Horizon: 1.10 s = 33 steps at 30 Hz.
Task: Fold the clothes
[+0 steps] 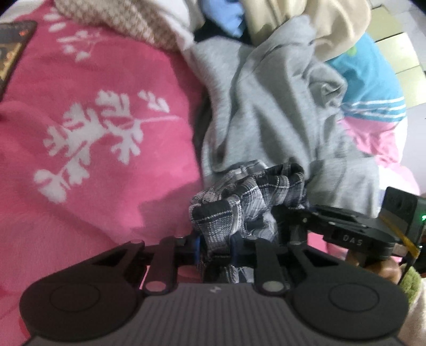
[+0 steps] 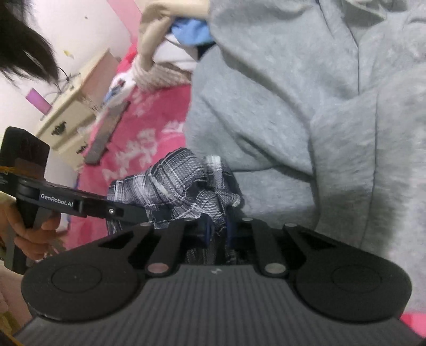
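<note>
Plaid cloth [image 1: 239,202] bunched near the middle of the scene, pinched in the left gripper [image 1: 215,246] and likewise clamped in the right gripper [image 2: 217,230], both sets of jaws closed on its fabric. Lying partly on the pink bedspread [image 1: 93,79], touching the grey sweatshirt [image 1: 279,106] just beyond it; more crumpled clothes [image 1: 306,24] heaped farther off

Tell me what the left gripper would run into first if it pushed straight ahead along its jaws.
The left gripper is already shut on the bunched plaid garment, so that cloth comes first. Just beyond it lies the crumpled grey sweatshirt, probably next, though depth is hard to judge.
</note>
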{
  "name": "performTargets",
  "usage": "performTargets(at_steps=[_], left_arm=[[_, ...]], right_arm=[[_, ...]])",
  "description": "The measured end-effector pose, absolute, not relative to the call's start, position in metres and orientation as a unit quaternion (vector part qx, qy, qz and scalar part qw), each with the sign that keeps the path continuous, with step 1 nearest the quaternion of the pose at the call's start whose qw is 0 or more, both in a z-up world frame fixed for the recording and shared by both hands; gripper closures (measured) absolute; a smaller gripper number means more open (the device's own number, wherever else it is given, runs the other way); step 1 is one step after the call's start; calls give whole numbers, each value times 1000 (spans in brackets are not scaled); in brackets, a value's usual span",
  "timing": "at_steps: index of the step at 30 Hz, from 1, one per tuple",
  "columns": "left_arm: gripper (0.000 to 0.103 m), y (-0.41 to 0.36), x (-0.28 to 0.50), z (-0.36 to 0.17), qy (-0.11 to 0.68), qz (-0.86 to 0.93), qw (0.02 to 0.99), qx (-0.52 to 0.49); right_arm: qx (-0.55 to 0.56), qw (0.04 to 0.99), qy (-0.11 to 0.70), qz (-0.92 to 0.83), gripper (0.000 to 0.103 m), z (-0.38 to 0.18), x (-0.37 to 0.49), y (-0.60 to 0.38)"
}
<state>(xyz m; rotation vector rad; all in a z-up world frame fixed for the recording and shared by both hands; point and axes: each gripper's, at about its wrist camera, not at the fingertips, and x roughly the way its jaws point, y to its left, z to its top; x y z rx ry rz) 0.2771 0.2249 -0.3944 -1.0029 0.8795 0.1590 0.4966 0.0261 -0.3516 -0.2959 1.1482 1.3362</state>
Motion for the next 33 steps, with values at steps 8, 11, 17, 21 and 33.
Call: performTargets(at_steps=[8, 11, 17, 21, 33], left_arm=[[84, 255, 212, -357, 407, 106, 771, -478], [84, 279, 189, -349, 409, 139, 770, -470], [83, 320, 164, -375, 434, 193, 750, -460], [77, 326, 159, -409, 458, 183, 743, -452], [48, 330, 141, -371, 473, 153, 778, -383]], right_arm=[[-121, 585, 502, 625, 96, -329, 464, 59], [-119, 557, 495, 656, 96, -331, 446, 88], [-138, 513, 477, 701, 96, -356, 413, 156], [-191, 513, 483, 683, 81, -387, 401, 182], [-69, 620, 504, 597, 41, -335, 445, 96]])
